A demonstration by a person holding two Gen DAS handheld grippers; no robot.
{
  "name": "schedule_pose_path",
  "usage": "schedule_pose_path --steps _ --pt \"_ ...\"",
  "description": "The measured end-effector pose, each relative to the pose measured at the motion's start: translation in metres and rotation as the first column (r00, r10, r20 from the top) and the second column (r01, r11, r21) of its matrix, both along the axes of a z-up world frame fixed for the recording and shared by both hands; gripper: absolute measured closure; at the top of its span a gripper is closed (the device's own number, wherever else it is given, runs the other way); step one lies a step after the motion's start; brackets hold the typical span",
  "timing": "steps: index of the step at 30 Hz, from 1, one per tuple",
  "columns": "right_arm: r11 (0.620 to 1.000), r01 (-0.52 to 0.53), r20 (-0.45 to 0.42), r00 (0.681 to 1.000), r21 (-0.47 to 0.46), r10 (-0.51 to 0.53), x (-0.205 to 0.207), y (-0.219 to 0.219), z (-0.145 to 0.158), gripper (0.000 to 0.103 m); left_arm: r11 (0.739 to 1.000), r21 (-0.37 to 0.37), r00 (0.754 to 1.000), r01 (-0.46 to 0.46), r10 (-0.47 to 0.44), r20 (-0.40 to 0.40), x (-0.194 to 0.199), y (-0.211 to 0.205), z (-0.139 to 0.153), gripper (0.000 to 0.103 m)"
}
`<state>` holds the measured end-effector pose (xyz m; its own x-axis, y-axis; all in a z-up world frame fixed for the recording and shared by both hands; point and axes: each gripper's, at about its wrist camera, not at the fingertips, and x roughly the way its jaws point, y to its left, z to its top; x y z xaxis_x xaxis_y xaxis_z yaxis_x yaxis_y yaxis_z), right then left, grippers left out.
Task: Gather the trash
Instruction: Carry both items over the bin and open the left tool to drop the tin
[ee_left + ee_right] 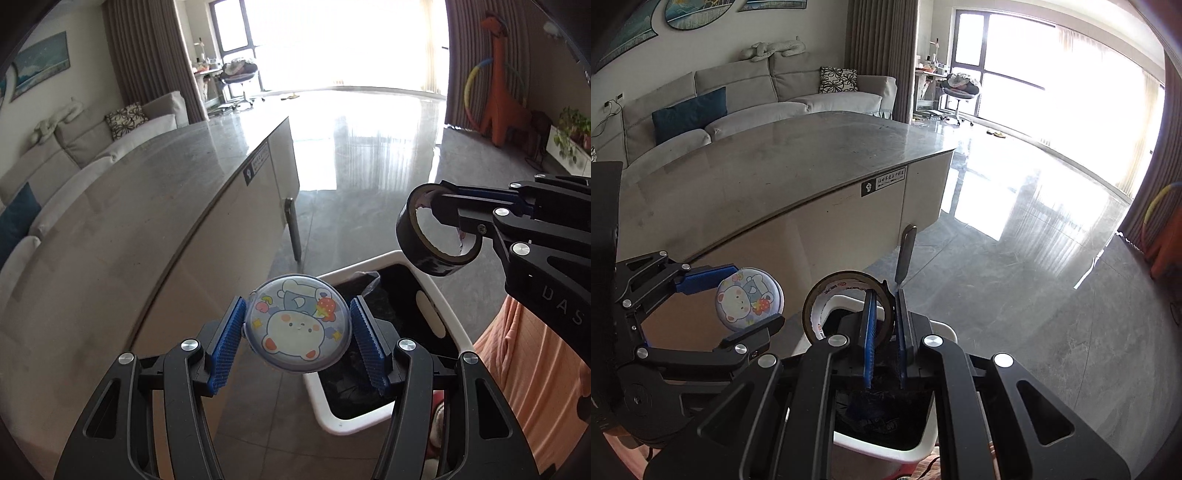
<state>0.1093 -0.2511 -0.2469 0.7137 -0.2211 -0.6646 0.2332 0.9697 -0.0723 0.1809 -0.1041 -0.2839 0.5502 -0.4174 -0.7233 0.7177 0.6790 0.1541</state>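
The left gripper [297, 332] is about half open, its blue pads [227, 341] pressed on the two sides of a round tin [297, 326] printed with a cartoon bear; the tin's flat face looks up toward the camera. The right gripper [885, 332] is nearly closed, pinching the wall of a black tape roll [846, 306]: one finger runs through the roll's hole and the other lies against its outer face. In the left wrist view the same roll [437, 229] hangs off the right gripper's fingertips to the upper right, well apart from the tin.

Both loads sit above a white bin [439, 317] with a black liner, standing on the floor [369, 184] just beside the table. The tin is over the bin's near left rim, partly over the table edge; the tape is over the bin's far right side. In the right wrist view the bin [916, 450] lies straight below the closed fingers.

The table [775, 166] has a grey stone-look top and a pale side panel bearing a small label [884, 182]. Behind it stands a light sofa [757, 99] with a dark blue cushion [689, 112]. At right in the left view is an orange giraffe toy [502, 99]
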Motion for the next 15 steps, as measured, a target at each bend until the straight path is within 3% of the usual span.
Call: schedule_pose_path --steps 6,15 --pt "0.999 0.032 -0.03 0.999 0.015 -0.032 -0.003 -0.012 -0.015 0.093 0.995 0.062 0.996 0.082 -0.08 -0.031 -0.007 -0.022 -0.023 0.045" --pt "0.997 0.056 -0.07 0.996 0.044 -0.053 -0.001 -0.026 -0.037 0.092 0.987 0.106 0.991 0.118 -0.11 -0.073 -0.001 -0.049 -0.049 0.045"
